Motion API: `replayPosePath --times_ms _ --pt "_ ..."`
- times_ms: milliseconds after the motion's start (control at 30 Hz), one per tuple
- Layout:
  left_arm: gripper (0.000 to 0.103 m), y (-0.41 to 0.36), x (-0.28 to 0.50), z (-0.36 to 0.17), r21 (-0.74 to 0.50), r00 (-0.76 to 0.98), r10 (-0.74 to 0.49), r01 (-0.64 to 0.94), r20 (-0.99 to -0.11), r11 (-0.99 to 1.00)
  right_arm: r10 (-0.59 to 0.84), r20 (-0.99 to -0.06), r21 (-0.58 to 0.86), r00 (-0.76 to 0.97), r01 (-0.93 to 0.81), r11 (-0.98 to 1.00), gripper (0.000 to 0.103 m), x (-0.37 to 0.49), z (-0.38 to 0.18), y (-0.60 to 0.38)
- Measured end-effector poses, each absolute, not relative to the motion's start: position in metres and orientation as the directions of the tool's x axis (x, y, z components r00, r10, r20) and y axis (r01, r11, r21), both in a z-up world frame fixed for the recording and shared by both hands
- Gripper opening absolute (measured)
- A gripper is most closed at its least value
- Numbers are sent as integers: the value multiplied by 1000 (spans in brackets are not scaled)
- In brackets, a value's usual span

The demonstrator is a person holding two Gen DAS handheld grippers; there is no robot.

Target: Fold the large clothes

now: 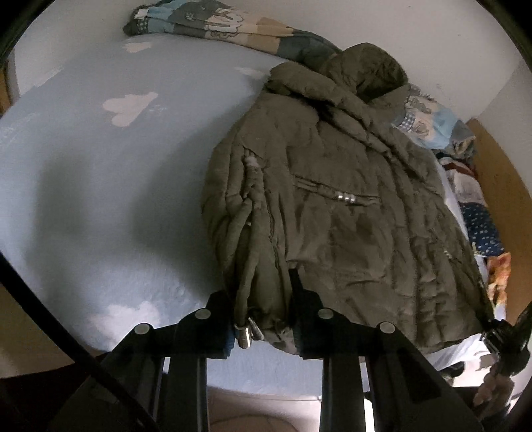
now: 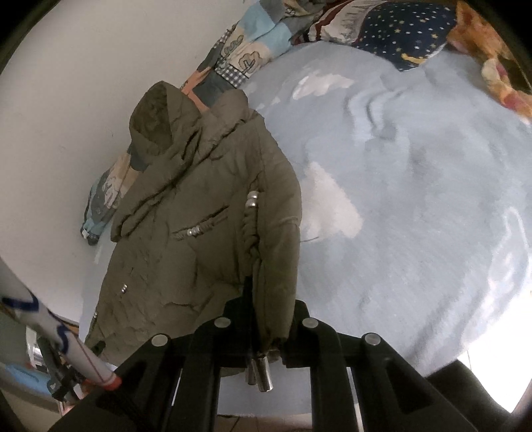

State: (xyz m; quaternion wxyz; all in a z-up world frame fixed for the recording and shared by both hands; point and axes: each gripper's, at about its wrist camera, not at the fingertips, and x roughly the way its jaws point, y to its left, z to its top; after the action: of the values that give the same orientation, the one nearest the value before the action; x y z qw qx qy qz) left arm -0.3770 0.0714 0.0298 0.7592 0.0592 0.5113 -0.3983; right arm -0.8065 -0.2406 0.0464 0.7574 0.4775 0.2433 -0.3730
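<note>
- Left gripper point(image 1: 262, 319) is clamped on the hem of the olive jacket point(image 1: 332, 199).
- The jacket lies on the light-blue bed sheet point(image 1: 99, 199), hood towards the wall.
- Right gripper point(image 2: 266, 329) pinches the jacket's opposite hem corner.

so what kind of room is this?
Most likely a bedroom. The jacket lies on a bed with a light blue cloud-print sheet, a patchwork quilt is bunched against the white wall, and a star-print pillow sits at the far end.
</note>
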Motion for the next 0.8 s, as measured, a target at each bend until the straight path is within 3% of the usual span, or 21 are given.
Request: replayPosePath --times_ms 67,133,233,367,500,800 --pt "43 71 -372 34 -276 204 -512 650 -834 708 -336 -743 521 579 815 253 11 -810 45 -239" --pt "50 70 -364 42 -248 248 -499 638 -830 729 -319 -747 533 583 812 236 17 -811 42 -243" --pt "51 72 -357 57 -241 274 -510 640 -815 729 -319 -765 518 560 828 214 26 -816 48 -244" --pt "54 61 -357 91 -175 357 -525 675 -772 717 -383 -759 490 526 849 195 27 -834 68 -234" --pt "64 29 -363 125 -122 396 -563 731 -726 671 -466 -725 448 508 861 242 28 -835 99 -230" --pt "65 -119 -354 135 -9 415 -548 791 -726 611 -378 -683 432 625 763 481 28 -718 151 -256"
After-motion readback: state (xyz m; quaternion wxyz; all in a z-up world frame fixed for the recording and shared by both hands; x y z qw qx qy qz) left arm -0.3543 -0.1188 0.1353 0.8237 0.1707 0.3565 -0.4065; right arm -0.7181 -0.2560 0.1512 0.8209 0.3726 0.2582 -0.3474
